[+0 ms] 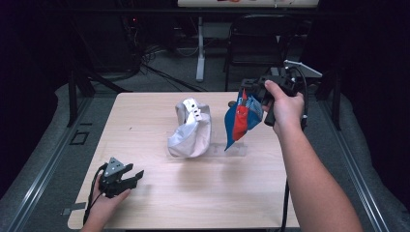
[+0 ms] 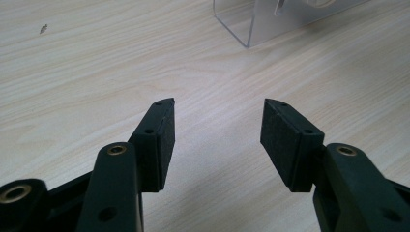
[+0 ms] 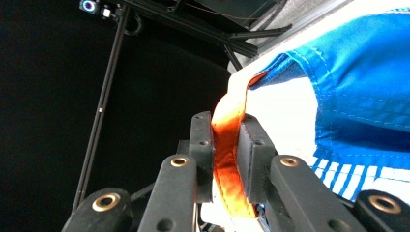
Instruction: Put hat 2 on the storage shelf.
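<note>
A blue cap [image 1: 240, 121] with a red panel hangs over the right side of the table, its tip close to the tabletop. My right gripper [image 1: 249, 92] holds it from above. In the right gripper view my right gripper [image 3: 226, 123] is shut on the cap's orange-red edge [image 3: 227, 145], and blue fabric [image 3: 358, 82] spreads to the right. A white cap [image 1: 191, 130] sits at the table's middle on a clear stand [image 1: 232, 150]. My left gripper [image 1: 135, 175] rests at the front left, open, with bare wood between its pads [image 2: 217, 104].
The wooden table [image 1: 145, 116] has bare room on its left half and along the front. A corner of the clear stand [image 2: 251, 24] lies ahead of the left gripper. A dark chair [image 1: 256, 43] and a white post [image 1: 200, 53] stand beyond the far edge.
</note>
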Tool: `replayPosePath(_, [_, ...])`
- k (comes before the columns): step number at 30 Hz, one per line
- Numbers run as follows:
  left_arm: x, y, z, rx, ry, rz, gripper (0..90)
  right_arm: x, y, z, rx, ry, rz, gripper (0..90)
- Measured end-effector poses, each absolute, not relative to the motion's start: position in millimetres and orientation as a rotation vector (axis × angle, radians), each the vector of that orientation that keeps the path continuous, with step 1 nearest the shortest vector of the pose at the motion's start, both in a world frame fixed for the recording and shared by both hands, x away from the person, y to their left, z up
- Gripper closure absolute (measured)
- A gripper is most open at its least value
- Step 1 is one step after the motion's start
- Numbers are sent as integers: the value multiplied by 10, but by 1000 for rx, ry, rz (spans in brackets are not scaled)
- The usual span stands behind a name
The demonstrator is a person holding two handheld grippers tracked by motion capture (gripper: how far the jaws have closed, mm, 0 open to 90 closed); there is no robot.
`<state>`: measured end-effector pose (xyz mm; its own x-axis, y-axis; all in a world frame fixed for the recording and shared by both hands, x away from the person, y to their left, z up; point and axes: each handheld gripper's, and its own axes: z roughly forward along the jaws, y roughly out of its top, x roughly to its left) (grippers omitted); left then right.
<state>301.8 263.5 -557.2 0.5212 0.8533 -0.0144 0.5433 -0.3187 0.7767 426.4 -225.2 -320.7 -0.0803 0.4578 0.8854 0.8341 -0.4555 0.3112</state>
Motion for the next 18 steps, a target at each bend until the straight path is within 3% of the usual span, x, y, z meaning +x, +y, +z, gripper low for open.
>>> replayPosePath(18, [3016, 2635, -5573, 2013, 1133, 525, 471, 4296, -2165, -3531, -1877, -1388, -1484, 785])
